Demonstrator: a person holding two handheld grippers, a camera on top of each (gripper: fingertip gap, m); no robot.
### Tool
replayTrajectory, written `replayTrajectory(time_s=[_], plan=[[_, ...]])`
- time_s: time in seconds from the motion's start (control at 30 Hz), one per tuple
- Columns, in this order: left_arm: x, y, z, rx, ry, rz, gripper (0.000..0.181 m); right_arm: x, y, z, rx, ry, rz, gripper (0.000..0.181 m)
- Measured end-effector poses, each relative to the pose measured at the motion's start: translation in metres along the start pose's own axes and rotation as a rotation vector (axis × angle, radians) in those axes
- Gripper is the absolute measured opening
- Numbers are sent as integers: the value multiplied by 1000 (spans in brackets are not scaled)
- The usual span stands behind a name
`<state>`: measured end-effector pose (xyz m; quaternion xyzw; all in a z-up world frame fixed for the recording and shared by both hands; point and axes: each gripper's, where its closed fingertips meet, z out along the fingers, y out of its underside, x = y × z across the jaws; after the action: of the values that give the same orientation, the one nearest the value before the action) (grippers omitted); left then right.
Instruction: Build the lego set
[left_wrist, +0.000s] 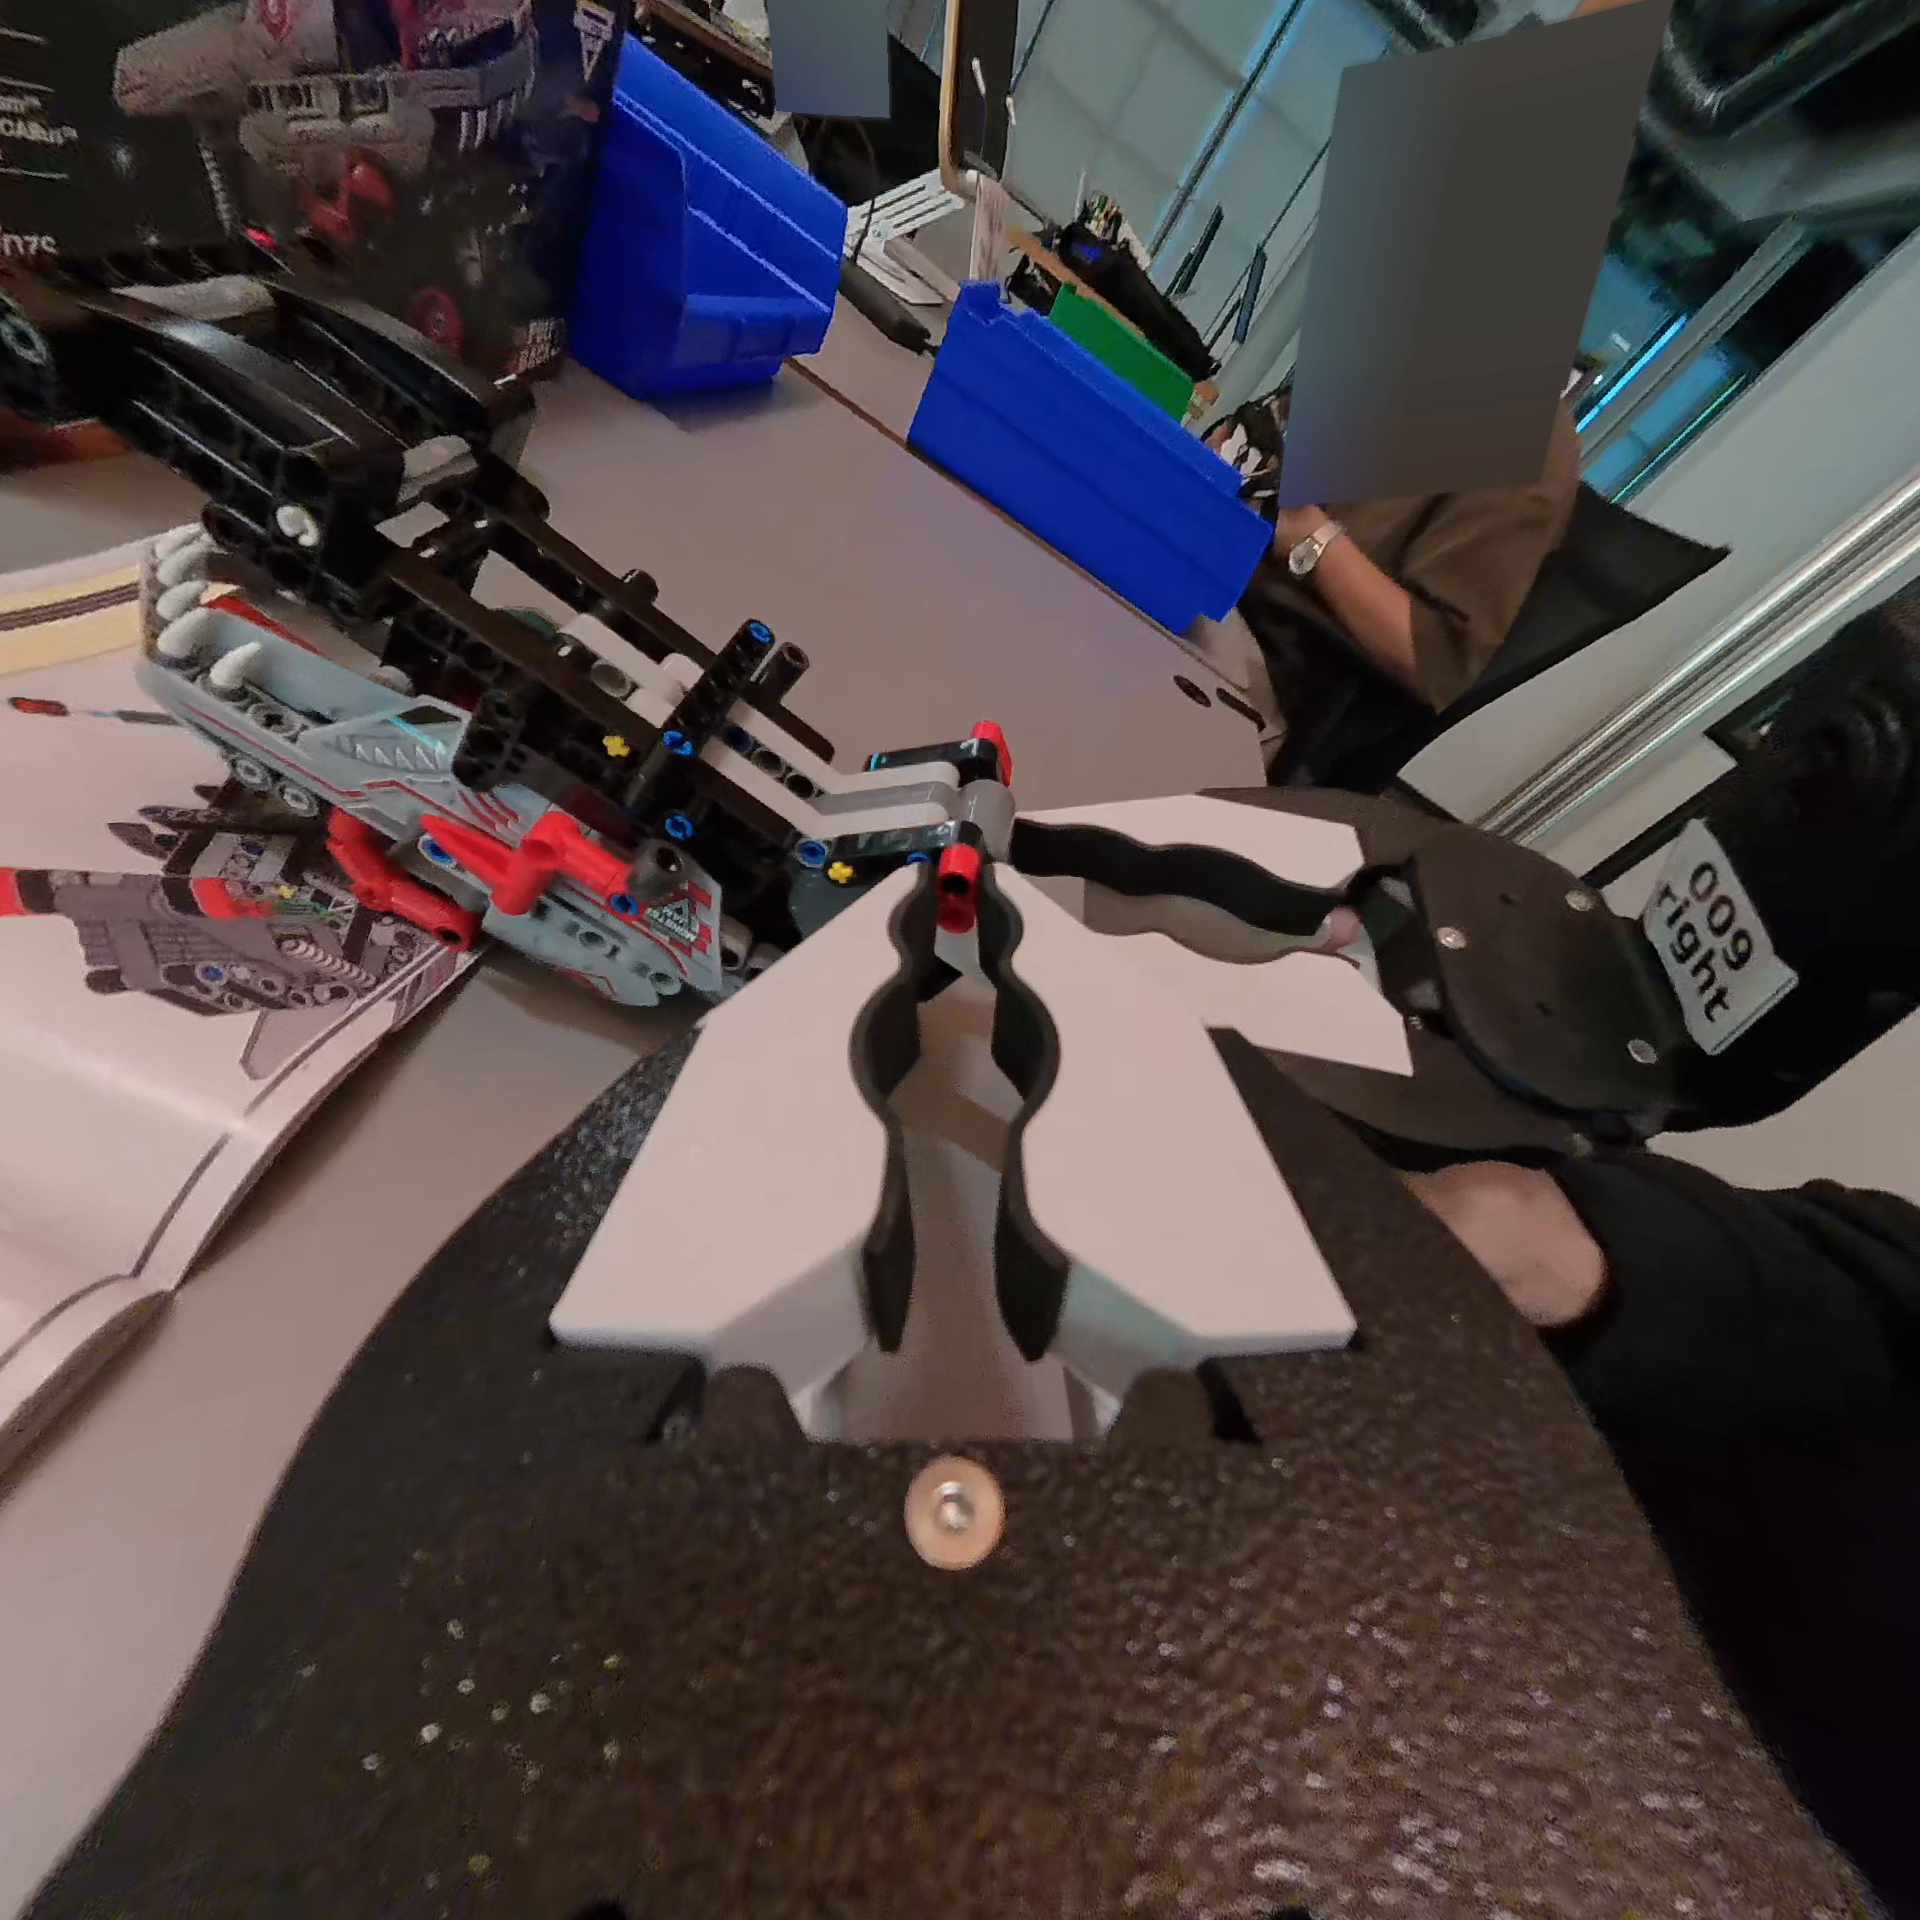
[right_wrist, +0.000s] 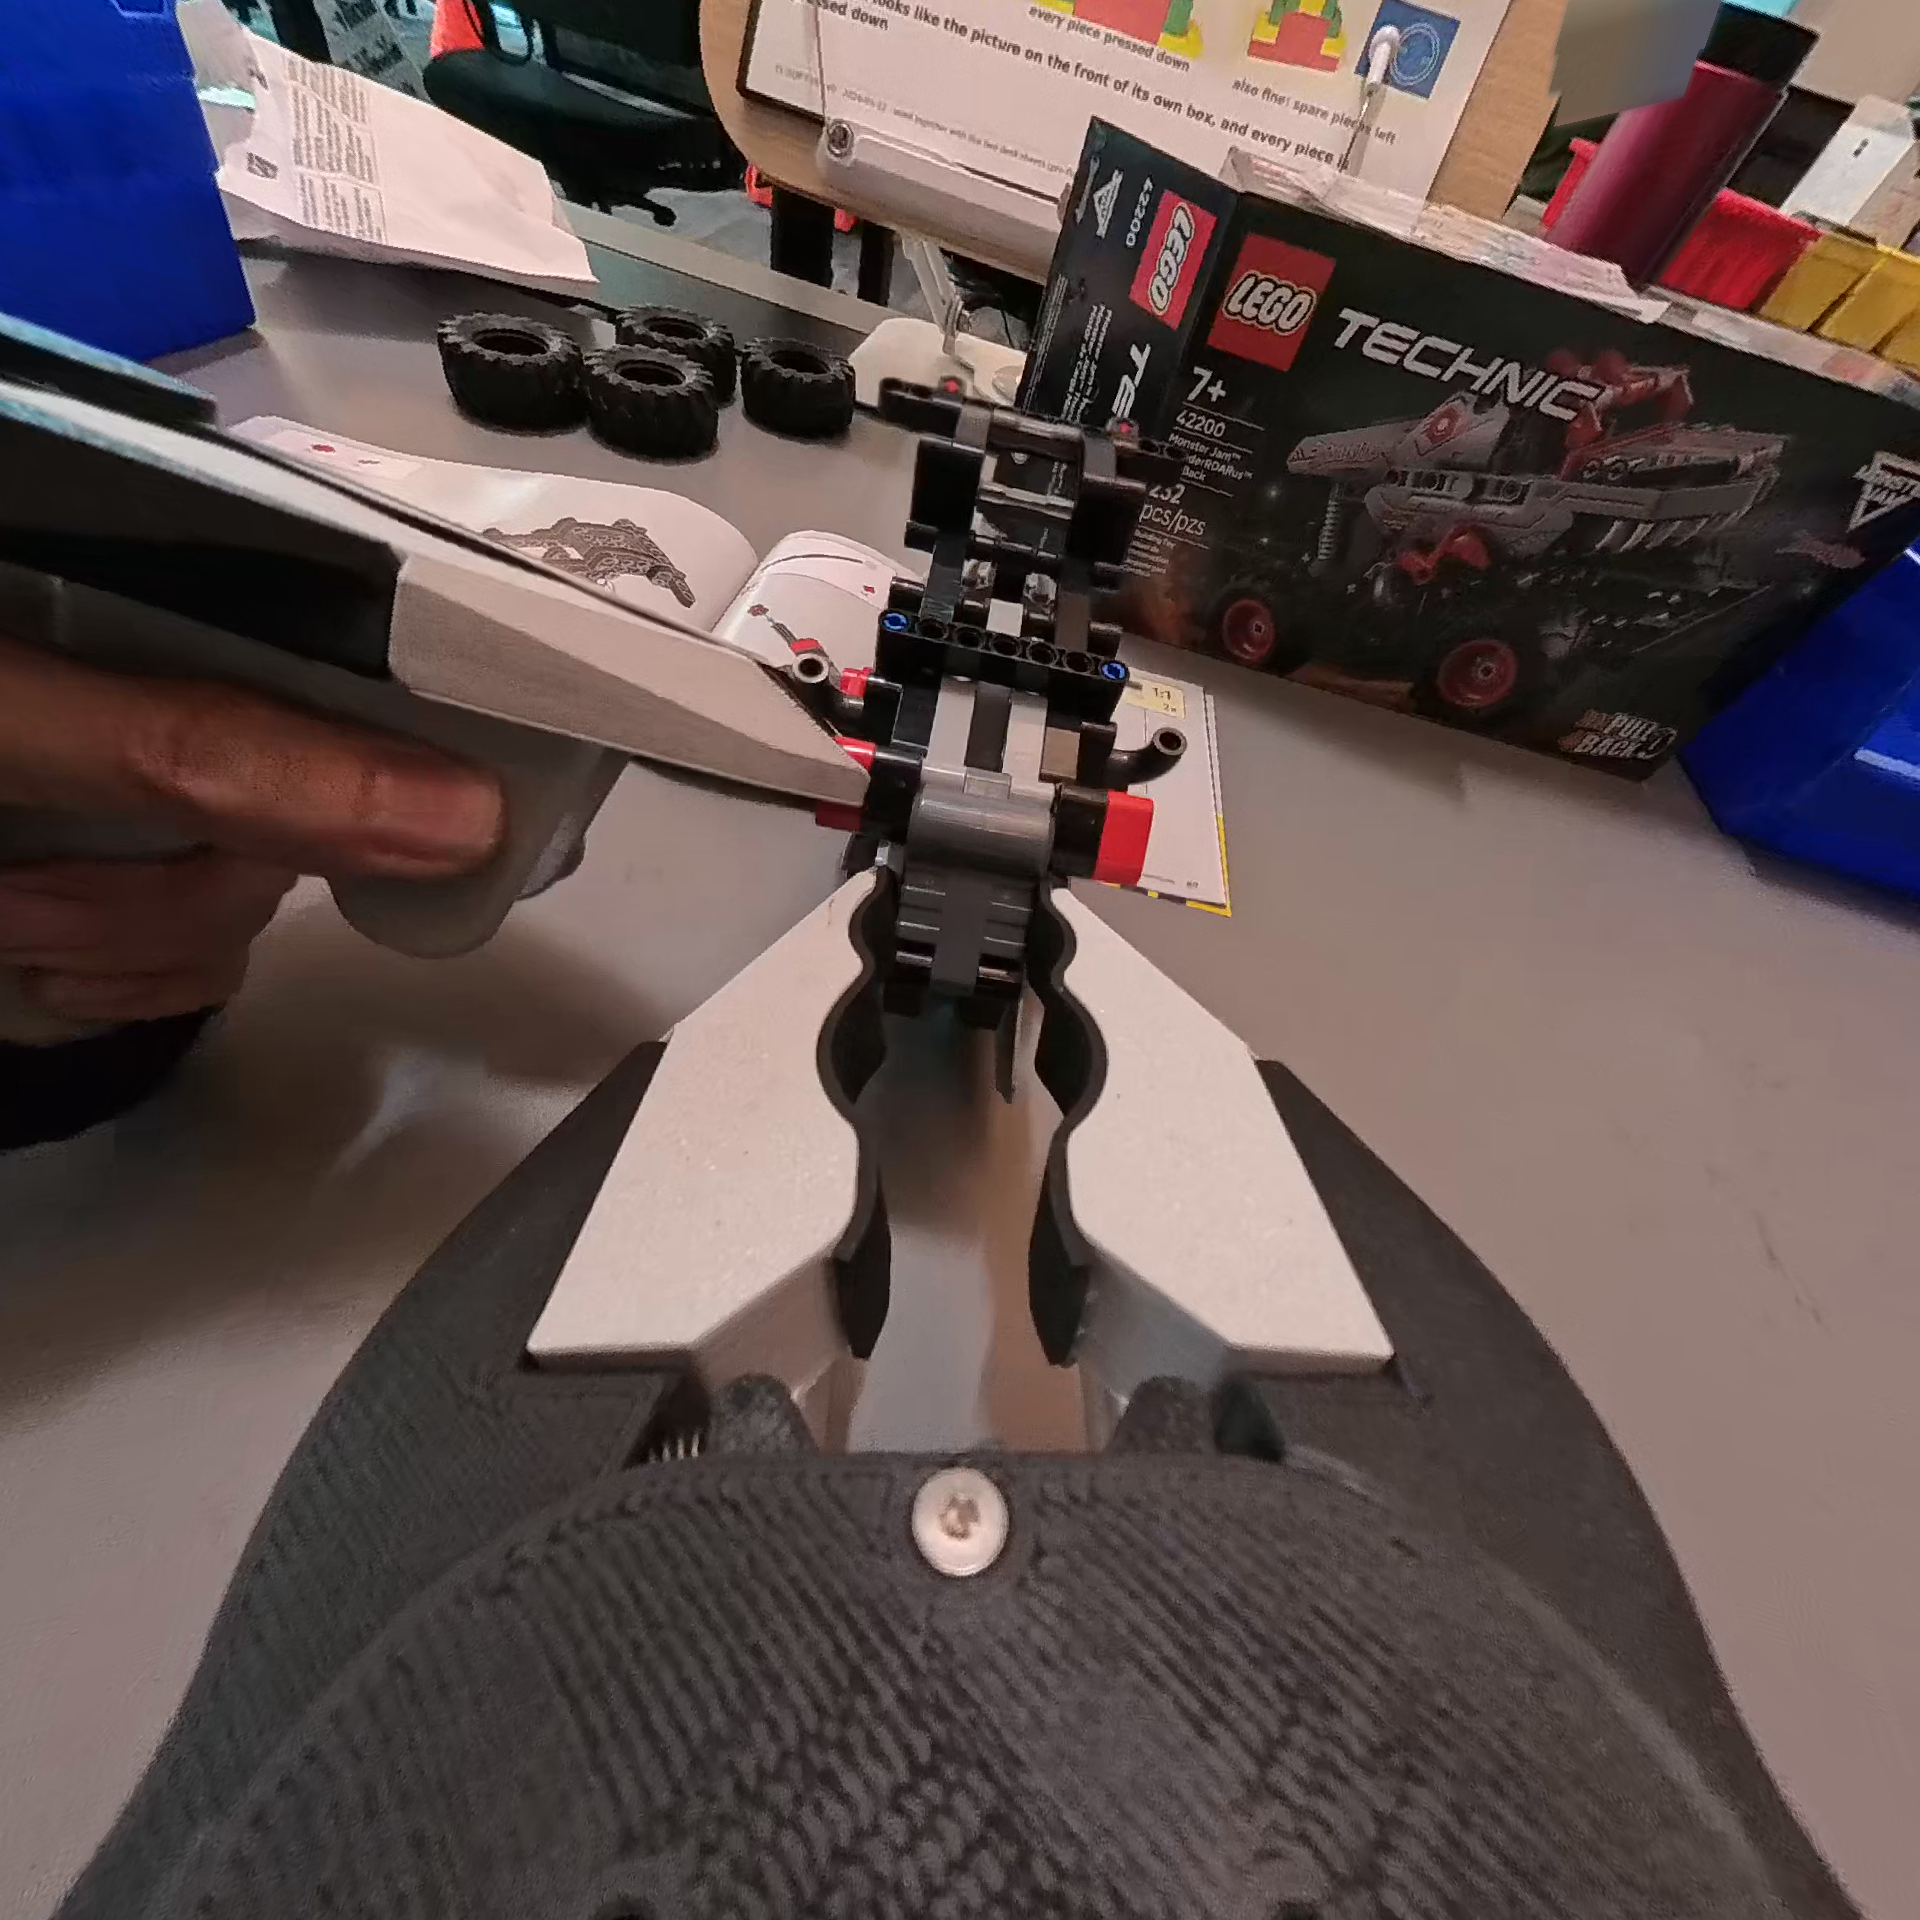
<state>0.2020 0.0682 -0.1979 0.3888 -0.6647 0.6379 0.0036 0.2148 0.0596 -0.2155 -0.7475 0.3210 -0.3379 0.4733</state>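
Closest to the lens, the left gripper (left_wrist: 956, 894) has its fingers pinched almost together on a small red peg (left_wrist: 957, 871), pressing it at the tail end of the half-built truck (left_wrist: 582, 790). Beside it, the right gripper (right_wrist: 961, 935) has its fingers closed around the truck's grey rear block (right_wrist: 971, 831), holding that end clear of the tabletop (right_wrist: 1455, 1039). Behind the truck lie an open booklet (right_wrist: 623, 551), four loose tyres (right_wrist: 644, 379) and the set's box (right_wrist: 1507, 499). If the peg goes in crooked it may pop free, or the push may twist the truck out of the right grip.
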Motion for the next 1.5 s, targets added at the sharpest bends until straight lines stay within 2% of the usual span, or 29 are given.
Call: replayTrajectory(time_s=[0.17,0.2,0.27,0.33,0.43,0.5,0.6,0.73,0.8,0.9,1.0,1.2,1.3,1.4,1.5], plan=[[7,4,7,-15,0,91,7,8,2,-5,9,-1,62,24],[13,6,7,-25,22,139,17,10,3,-6,13,-6,81,24],[18,9,3,-54,24,242,24,17,5,-11,10,0,106,24],[8,9,-5,-81,-58,376,25,27,9,-18,-3,22,115,24],[-36,5,-26,-144,-316,540,25,44,16,-33,-20,66,126,24],[-59,3,-37,-175,-409,497,25,57,21,-41,-27,95,148,24],[-78,1,-38,-197,-445,375,31,81,26,-48,-29,159,171,23],[-102,12,-37,-324,-526,357,46,107,32,-53,-27,245,194,23],[-107,19,-36,-347,-515,303,43,111,30,-52,-14,256,200,23],[-114,36,-41,-428,-500,267,31,111,26,-50,13,245,236,23],[-116,38,-51,-453,-501,304,14,103,23,-48,22,203,254,25],[-114,42,-62,-462,-469,305,9,100,23,-48,26,157,263,27],[-105,37,-63,-426,-470,319,16,96,23,-48,26,130,271,40],[-74,27,-68,-334,-434,335,18,97,25,-56,24,155,230,57],[-39,12,-94,-234,-425,338,18,97,23,-72,30,153,210,76]])
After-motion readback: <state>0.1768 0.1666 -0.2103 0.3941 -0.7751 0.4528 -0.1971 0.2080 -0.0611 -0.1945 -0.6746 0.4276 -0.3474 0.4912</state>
